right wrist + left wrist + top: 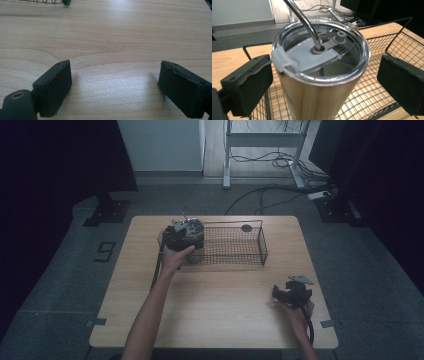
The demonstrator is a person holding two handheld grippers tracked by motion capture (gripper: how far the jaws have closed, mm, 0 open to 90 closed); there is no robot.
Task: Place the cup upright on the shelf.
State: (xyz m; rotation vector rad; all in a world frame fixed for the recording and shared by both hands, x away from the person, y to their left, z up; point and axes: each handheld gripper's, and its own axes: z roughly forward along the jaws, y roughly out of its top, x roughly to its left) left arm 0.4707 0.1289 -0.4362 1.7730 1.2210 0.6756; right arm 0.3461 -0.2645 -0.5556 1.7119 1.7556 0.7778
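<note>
Steel tumbler stands in the wire basket, freed between wide-open jaws.

In the left gripper view the left gripper has both pads apart from the cup, 1 at lower left of the frame, 1 at right, neither touching; the bent metal straw rises toward the top edge. A risk, as I judge it: pulling away askew could clip the straw or the clear lid and tip the tumbler on the mesh. In the high view the left forearm reaches up to frame centre; the right gripper rests at lower right of the table, its 2 jaws spread on nothing.
</note>
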